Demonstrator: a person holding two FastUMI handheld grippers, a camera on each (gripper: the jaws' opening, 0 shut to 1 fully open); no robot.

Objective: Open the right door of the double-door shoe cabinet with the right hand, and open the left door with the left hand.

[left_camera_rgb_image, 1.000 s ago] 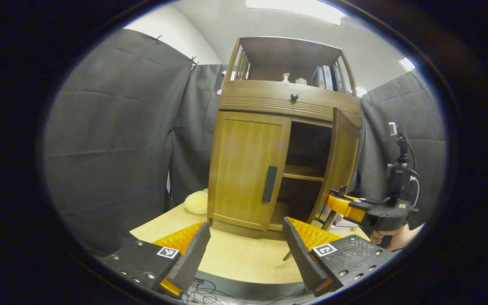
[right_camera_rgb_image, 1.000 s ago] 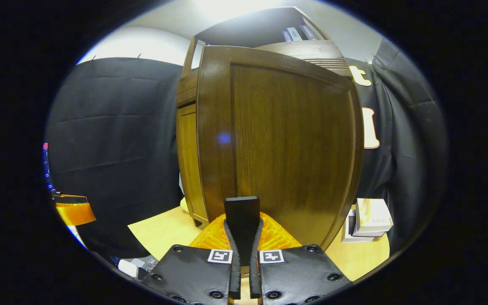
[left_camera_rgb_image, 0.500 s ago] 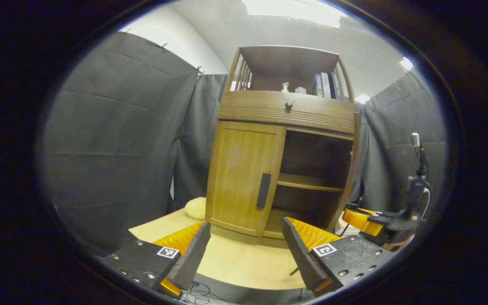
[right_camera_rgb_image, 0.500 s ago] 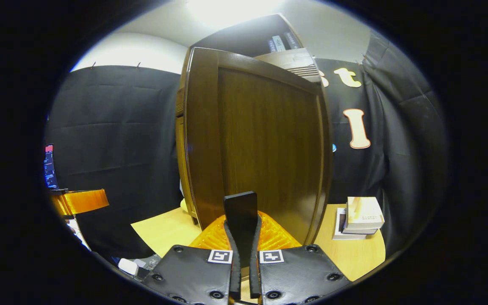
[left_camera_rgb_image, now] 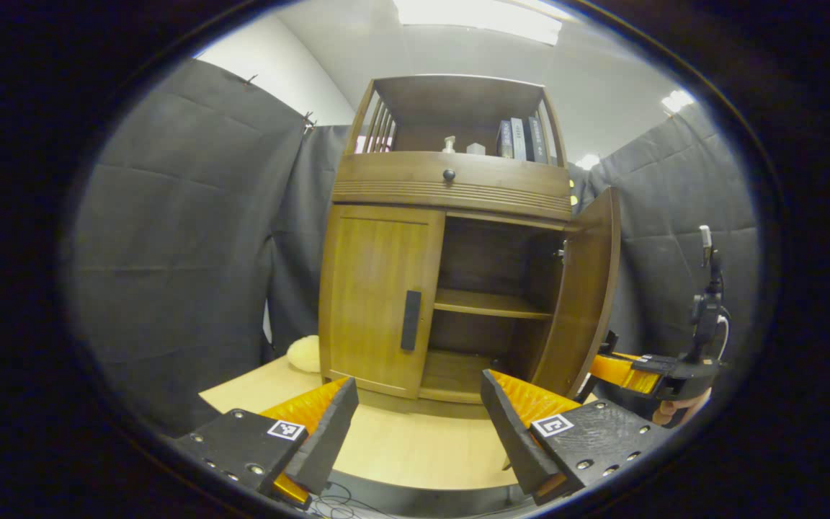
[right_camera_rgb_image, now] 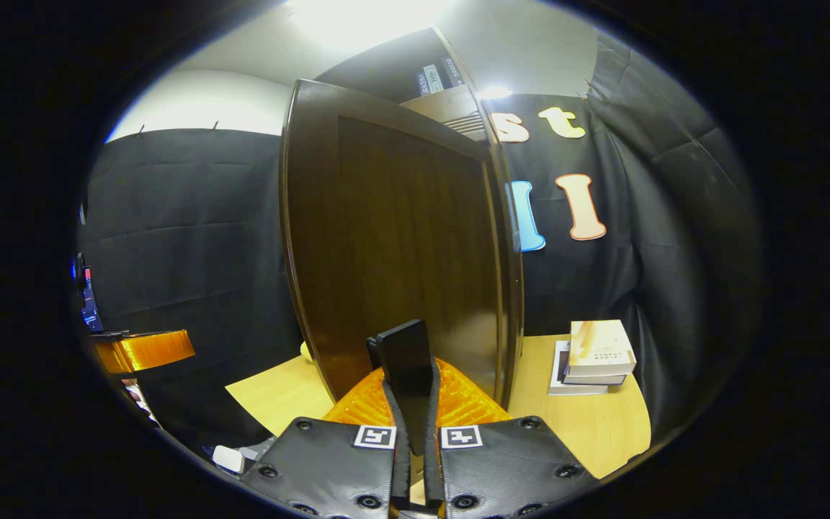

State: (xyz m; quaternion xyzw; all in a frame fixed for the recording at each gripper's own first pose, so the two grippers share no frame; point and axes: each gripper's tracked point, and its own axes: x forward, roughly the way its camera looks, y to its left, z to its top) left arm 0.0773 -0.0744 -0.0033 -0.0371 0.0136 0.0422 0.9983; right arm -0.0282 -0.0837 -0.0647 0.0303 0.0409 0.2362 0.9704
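The wooden shoe cabinet (left_camera_rgb_image: 451,189) stands on a light table. Its left door (left_camera_rgb_image: 375,295) is shut, and the dark handle (left_camera_rgb_image: 411,321) on it is untouched. My left gripper (left_camera_rgb_image: 418,393) hangs open a little in front of and below that door, with nothing between its fingers. The right door (left_camera_rgb_image: 584,288) is swung wide, baring the inner shelf (left_camera_rgb_image: 491,306). In the right gripper view that door (right_camera_rgb_image: 400,238) stands close ahead, and my right gripper (right_camera_rgb_image: 413,386) is shut on its dark handle (right_camera_rgb_image: 406,349). The right gripper (left_camera_rgb_image: 606,364) also appears at the door's outer face.
A pale soft lump (left_camera_rgb_image: 305,353) lies on the table (left_camera_rgb_image: 415,447) left of the cabinet. Several books (left_camera_rgb_image: 519,139) stand on the top shelf above a drawer knob (left_camera_rgb_image: 449,174). A stack of books (right_camera_rgb_image: 591,357) lies on the table right of the open door.
The right door has swung much further open, with my right gripper still shut on its handle. My left gripper stays open and has shifted slightly before the cabinet.
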